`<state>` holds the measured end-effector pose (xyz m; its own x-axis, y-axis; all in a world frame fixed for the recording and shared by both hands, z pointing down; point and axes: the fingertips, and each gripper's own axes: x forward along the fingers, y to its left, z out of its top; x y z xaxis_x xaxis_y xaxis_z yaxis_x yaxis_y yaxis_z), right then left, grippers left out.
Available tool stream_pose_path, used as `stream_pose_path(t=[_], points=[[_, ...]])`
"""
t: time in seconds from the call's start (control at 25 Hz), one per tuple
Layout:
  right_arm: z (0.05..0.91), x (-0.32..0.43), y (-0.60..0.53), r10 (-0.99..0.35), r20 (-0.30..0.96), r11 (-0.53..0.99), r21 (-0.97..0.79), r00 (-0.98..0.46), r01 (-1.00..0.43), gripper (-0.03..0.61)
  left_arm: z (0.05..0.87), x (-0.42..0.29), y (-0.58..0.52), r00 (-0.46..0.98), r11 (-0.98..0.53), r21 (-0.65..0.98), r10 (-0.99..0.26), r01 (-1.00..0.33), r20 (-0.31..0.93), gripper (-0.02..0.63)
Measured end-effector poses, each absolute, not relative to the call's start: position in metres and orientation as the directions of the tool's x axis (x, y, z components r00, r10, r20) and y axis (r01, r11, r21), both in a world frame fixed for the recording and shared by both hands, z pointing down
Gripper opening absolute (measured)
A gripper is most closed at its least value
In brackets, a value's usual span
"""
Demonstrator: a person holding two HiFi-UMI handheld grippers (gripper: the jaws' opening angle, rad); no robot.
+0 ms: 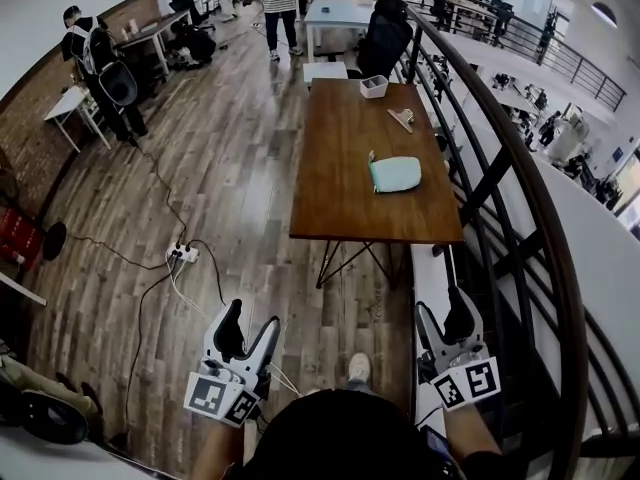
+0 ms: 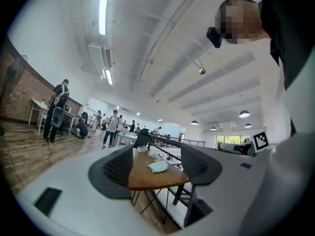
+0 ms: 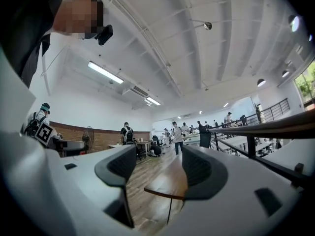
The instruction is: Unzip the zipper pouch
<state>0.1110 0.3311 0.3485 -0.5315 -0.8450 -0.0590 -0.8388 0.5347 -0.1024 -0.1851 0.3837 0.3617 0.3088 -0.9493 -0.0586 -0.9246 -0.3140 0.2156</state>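
A pale teal zipper pouch (image 1: 396, 174) lies flat on a long brown wooden table (image 1: 340, 128), toward its near right part. It also shows far off between the left jaws as the pouch (image 2: 158, 166). Both grippers are held well short of the table, over the wooden floor. My left gripper (image 1: 250, 323) is open with nothing between its fingers (image 2: 118, 171). My right gripper (image 1: 445, 313) is open and empty too, close to the railing. In the right gripper view the table's near end (image 3: 170, 183) sits between the jaws, and the pouch is not visible there.
A white box (image 1: 373, 86) and a small tan object (image 1: 401, 118) sit farther along the table. A black railing (image 1: 500, 198) runs along the right. A power strip (image 1: 183, 254) with cables lies on the floor at left. A black chair (image 1: 385, 33) and people stand beyond.
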Motion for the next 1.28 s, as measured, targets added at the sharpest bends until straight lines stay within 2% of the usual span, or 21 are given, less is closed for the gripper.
stream_pose_path(t=[0.4, 0.88, 1.0, 1.28], points=[[0.361, 0.142, 0.267, -0.834, -0.066, 0.552, -0.140, -0.548, -0.822, 0.244, 0.361, -0.150, 0.328, 0.329, -0.330, 0.224, -0.943, -0.917, -0.044, 0.295], [0.368, 0.200, 0.208, -0.835, -0.040, 0.548, -0.147, -0.549, -0.823, 0.232, 0.354, -0.117, 0.261, 0.260, -0.266, 0.183, -0.964, -0.946, -0.061, 0.291], [0.369, 0.210, 0.197, -0.828, -0.031, 0.558, -0.139, -0.560, -0.818, 0.227, 0.360, -0.116, 0.252, 0.216, -0.223, 0.201, -0.975, -0.954, -0.055, 0.249], [0.378, 0.220, 0.168, -0.843, -0.012, 0.534, -0.131, -0.537, -0.835, 0.225, 0.369, -0.106, 0.222, 0.257, -0.257, 0.196, -0.966, -0.946, -0.024, 0.245]])
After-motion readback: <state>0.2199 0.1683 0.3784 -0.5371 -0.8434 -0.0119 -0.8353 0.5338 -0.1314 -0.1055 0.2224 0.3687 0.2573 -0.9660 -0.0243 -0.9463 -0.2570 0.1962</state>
